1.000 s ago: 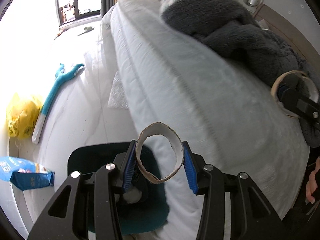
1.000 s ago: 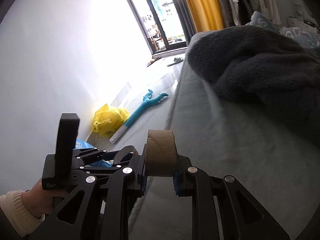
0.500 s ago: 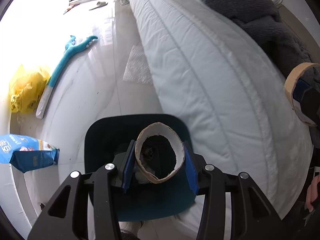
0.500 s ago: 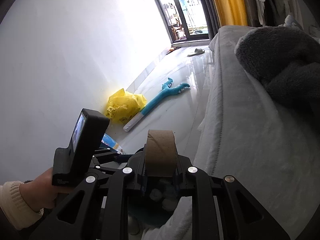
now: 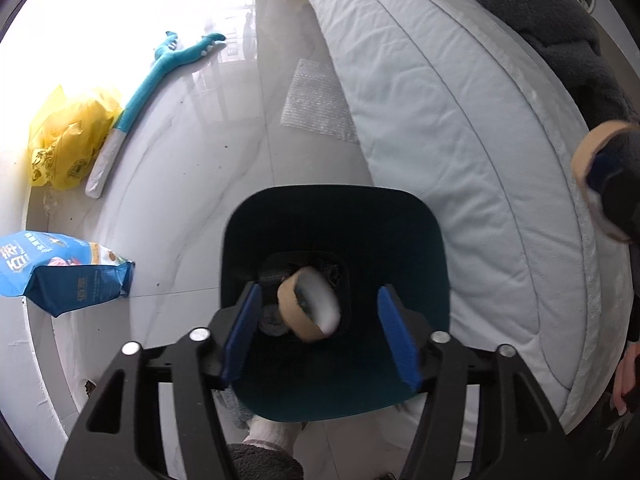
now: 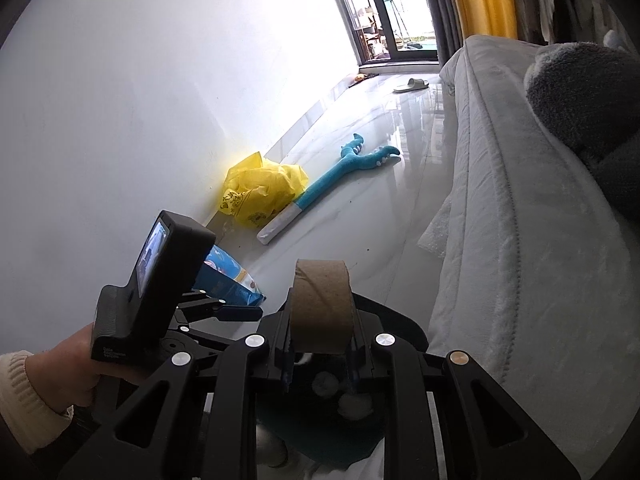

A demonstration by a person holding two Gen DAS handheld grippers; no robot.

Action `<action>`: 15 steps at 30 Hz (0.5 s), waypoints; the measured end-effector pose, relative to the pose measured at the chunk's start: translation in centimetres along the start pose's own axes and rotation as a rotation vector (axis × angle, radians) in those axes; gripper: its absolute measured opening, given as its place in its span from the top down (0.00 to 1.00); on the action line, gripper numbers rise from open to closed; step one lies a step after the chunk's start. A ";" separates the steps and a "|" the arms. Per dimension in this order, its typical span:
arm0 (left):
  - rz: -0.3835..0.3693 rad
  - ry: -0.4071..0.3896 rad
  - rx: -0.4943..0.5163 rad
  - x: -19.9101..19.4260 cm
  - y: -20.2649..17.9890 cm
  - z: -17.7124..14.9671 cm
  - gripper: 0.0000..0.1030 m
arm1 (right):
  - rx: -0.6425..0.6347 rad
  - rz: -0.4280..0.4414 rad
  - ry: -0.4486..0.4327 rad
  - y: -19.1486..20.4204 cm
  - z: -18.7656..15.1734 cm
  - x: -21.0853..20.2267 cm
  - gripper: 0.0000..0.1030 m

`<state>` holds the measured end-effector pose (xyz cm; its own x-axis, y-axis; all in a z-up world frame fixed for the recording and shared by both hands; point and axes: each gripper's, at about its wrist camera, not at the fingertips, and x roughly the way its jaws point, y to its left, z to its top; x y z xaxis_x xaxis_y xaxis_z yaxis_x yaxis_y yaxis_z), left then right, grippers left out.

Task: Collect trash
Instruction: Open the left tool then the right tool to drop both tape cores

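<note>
In the left wrist view my left gripper [image 5: 318, 330] hangs over a dark teal bin [image 5: 434, 248] on the floor beside the bed. Its jaws are opening, and a cardboard tape ring [image 5: 308, 306] is loose between the blue pads [image 5: 400, 340], touching neither, down inside the bin. My right gripper [image 6: 320, 354] is shut on a second brown cardboard ring [image 6: 322, 306], held upright just above the same bin [image 6: 396, 328], whose crumpled white scraps [image 6: 354, 404] show below. That ring [image 5: 592, 152] also shows at the right edge of the left wrist view.
The white mattress [image 5: 440, 100] with a dark fleece blanket [image 5: 560, 28] runs along the right. On the tiled floor lie a bubble-wrap sheet [image 5: 316, 104], a teal dinosaur toy [image 5: 160, 72], a yellow plastic bag [image 5: 68, 140] and a blue food bag [image 5: 60, 276]. A socked foot [image 5: 268, 436] stands by the bin.
Both grippers moved over the bin and lower. My left gripper opened and let go of its cardboard ring, which now drops into the bin. The right keeps its ring.
</note>
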<state>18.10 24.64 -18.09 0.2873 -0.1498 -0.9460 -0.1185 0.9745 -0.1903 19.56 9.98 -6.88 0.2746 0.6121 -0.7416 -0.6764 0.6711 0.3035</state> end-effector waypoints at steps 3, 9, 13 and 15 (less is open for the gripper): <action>-0.004 -0.024 -0.014 -0.8 1.0 0.0 0.32 | -0.005 -0.005 0.030 0.1 -0.2 1.3 0.80; -0.021 -0.136 -0.009 -3.5 1.2 0.1 0.24 | -0.010 -0.024 0.095 0.3 -1.1 3.7 0.80; -0.008 -0.218 0.017 -5.4 0.9 0.3 0.22 | -0.001 -0.031 0.144 0.4 -1.6 5.4 0.80; 0.013 -0.273 0.036 -6.4 0.8 0.3 0.20 | 0.001 -0.031 0.167 0.5 -1.9 6.1 0.80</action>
<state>16.43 26.43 -12.09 0.5319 -0.0919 -0.8418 -0.0915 0.9820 -0.1650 19.57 13.27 -12.40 0.1780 0.5136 -0.8394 -0.6689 0.6888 0.2796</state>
